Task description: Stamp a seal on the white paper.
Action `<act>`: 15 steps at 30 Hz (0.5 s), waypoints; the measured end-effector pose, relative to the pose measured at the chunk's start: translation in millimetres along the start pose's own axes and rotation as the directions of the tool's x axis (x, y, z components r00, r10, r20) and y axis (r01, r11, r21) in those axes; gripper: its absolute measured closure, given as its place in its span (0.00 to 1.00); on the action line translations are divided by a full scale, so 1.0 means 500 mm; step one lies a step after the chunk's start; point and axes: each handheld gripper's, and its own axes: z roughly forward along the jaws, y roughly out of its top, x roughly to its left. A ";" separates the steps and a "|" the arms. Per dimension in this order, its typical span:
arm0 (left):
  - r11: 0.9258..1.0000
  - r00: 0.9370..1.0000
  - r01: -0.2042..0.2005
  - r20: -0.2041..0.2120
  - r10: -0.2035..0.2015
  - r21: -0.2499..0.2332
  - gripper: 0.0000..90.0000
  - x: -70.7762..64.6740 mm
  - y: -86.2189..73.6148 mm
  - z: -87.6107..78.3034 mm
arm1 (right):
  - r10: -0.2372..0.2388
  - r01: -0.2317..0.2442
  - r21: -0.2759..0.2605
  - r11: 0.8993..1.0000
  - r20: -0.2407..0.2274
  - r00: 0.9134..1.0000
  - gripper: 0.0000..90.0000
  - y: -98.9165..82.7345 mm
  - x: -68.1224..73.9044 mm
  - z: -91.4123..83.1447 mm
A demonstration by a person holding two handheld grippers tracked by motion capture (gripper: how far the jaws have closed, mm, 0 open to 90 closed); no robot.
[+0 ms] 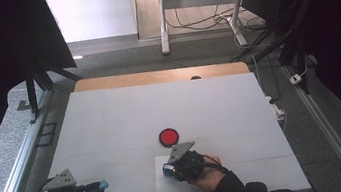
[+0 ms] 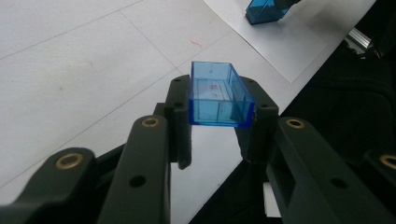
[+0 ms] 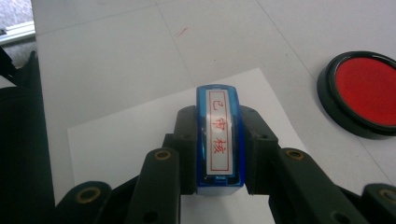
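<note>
A broad white rectangular table (image 1: pixel 126 117) with a pale wooden strip along its far edge takes up most of the high view. Near its front edge lies a white sheet of paper (image 1: pixel 171 189), and the right gripper (image 1: pixel 168 169) hangs over the sheet's far left part. Just beyond the sheet sits a round red ink pad in a black rim (image 1: pixel 168 136), beside the right gripper. The left gripper (image 1: pixel 101 185) is at the table's front left corner, well apart from the paper. Its jaws are closed on a clear blue plastic rectangular cap (image 2: pixel 219 95), held open side up. The right gripper's jaws clamp a blue rectangular stamp with a white label bearing red characters (image 3: pixel 218 140), the label facing the camera, above the paper.
</note>
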 end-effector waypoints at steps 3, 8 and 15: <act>1.000 1.000 0.000 0.000 0.000 0.000 0.76 0.000 0.000 0.000 | 0.004 -0.004 -0.005 1.000 -0.002 1.000 0.79 -0.001 0.000 0.001; 1.000 1.000 0.002 0.002 -0.002 -0.001 0.76 0.001 0.000 0.000 | 0.043 -0.044 -0.024 0.999 -0.040 0.998 0.79 -0.007 -0.014 0.001; 1.000 1.000 0.002 0.004 -0.002 0.000 0.76 0.001 0.000 0.000 | 0.119 -0.124 -0.047 0.991 -0.096 0.988 0.79 -0.016 -0.032 0.002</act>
